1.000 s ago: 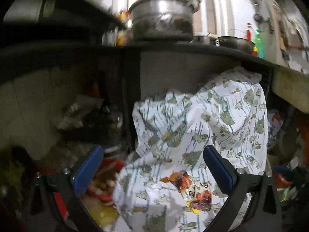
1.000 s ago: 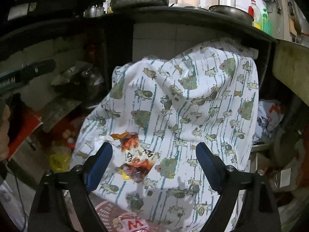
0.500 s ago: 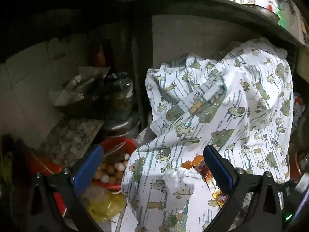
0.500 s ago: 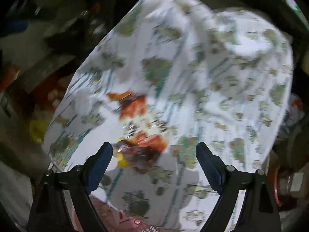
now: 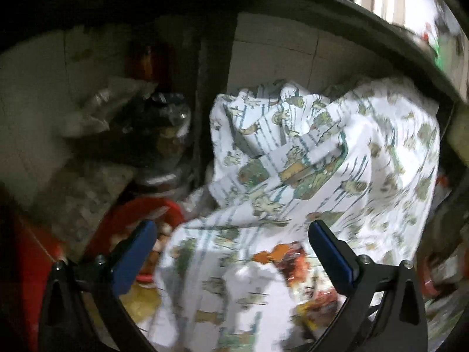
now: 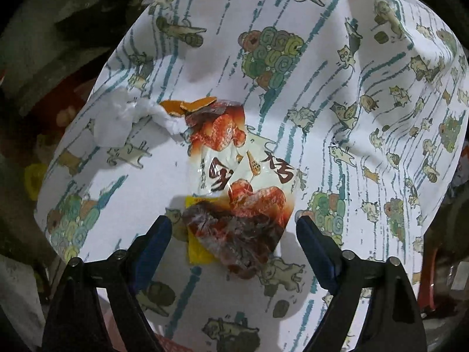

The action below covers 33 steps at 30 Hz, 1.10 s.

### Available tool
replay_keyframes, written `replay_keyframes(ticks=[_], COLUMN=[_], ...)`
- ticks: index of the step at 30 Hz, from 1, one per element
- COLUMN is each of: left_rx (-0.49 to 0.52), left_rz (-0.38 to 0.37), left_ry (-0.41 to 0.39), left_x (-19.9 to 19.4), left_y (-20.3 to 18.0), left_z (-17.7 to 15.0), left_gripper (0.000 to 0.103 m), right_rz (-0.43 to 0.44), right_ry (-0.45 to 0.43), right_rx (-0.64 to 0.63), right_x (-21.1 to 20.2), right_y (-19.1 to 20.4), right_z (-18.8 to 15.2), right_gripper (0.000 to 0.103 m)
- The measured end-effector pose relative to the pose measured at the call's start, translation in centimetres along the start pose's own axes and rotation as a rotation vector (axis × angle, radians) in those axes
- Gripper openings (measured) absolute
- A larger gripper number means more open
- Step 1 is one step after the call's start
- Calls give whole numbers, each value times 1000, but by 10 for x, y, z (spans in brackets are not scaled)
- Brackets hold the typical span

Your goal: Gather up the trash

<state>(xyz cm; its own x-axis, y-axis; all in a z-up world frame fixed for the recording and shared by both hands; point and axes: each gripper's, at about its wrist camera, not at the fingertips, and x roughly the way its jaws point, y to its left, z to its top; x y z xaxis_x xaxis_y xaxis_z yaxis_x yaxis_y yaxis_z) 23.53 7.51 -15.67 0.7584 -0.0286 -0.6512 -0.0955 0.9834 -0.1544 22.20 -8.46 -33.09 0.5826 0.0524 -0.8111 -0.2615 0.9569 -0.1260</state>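
A crumpled snack wrapper (image 6: 237, 184) printed with red chicken pieces lies on a white cat-patterned cloth (image 6: 337, 82). A crumpled white tissue (image 6: 123, 120) and an orange peel piece (image 6: 187, 107) lie at its upper left. My right gripper (image 6: 234, 231) is open, its fingers either side of the wrapper's lower end, just above it. My left gripper (image 5: 231, 240) is open and empty over the cloth (image 5: 337, 152); the wrapper (image 5: 304, 267) shows blurred near its right finger.
A dark counter edge (image 5: 366, 20) overhangs the cloth. To the left stand a red basin (image 5: 137, 220) with small round items, a dark pot wrapped in plastic (image 5: 164, 135) and a tiled wall (image 5: 35, 94). Something yellow (image 6: 33, 180) lies left of the cloth.
Both grippers have moved down and closer to the cloth. The right one has closed in on the wrapper, which now sits between its open fingers.
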Motion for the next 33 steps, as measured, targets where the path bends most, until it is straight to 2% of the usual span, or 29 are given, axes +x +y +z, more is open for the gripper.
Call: replay_keyframes(ticks=[1,4,7,8,9,14,19,21,22,25,27,30,31,32,33], left_rx=[-28,-40,-43,-47,-46,17,-7,-26,-27,44,80,60,55,56,59], left_rz=[-29,-16,-2,-9,-13,3,-6,-12,-10,44,64,73,82,89,97], left_ry=[17,35,39,39,39,42,67,72,71,49,79,177,221,245,281], left_x=[4,10,13,13,12,11,15,16,16,17,26,50,61,67,77], left_y=[2,3,2,3,3,-5,-3,0,-1,-9,-13,-8,-7,-7,-6], left_z=[1,2,1,1,1,0,-1,-1,0,0,-1,-5,-8,-10,-14], left_gripper=[103,103,103,103,103,103,103,103,103,103,103,103,103,103,103], right_rz=[1,17,16,24,42,79,242,284,335,411,402,296,249,238,241], right_ry=[-6,5,8,2,-7,-114,-187,-173,-158,-135,-130,-116,-97,-75,-45], right_rx=[4,6,52,73,89,143,261,317,369,484,510,468,483,497,514], right_x=[1,5,6,4,0,-42,-82,-86,-86,-85,-84,-75,-68,-61,-52], right_y=[0,-2,-8,-11,-14,-29,-66,-83,-96,-122,-135,-143,-146,-148,-150], right_z=[0,-1,-4,-4,-4,7,16,16,15,11,9,6,4,3,1], right_gripper=[86,64,32,17,6,1,1,1,1,1,1,1,1,2,9])
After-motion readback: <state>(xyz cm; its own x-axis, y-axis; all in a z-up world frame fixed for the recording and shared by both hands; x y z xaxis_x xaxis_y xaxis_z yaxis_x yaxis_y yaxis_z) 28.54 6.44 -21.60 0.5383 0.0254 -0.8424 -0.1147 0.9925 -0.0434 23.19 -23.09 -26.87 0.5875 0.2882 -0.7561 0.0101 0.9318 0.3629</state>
